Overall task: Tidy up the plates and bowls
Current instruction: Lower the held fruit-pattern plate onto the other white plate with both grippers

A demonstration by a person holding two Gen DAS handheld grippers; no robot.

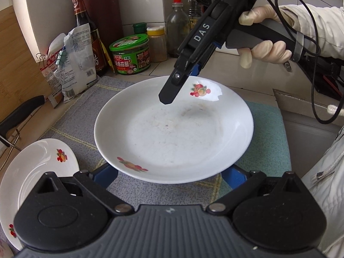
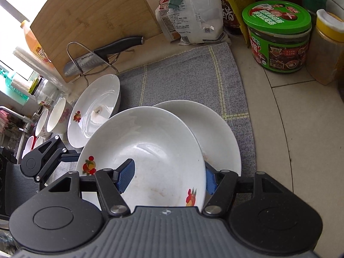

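- Right gripper (image 2: 169, 178), marked "DAS", clamps the fruit-patterned plate (image 2: 150, 146) by its rim, over the grey mat (image 2: 182, 75).
- Left gripper (image 1: 168, 175): fingers spread wide at the plate's near rim; whether it grips, I cannot tell.
- Knife (image 2: 103, 53) blade reads "SUPOR".

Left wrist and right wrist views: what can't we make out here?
- Left claw fingertips: left wrist view, tucked under the white fruit-print plate; grip unreadable.
- Plain white plate: right wrist view, mostly covered by the fruit-print plate in front; contact between them unclear.
- White bowls: right wrist view, left edge, small and warped; count unclear.
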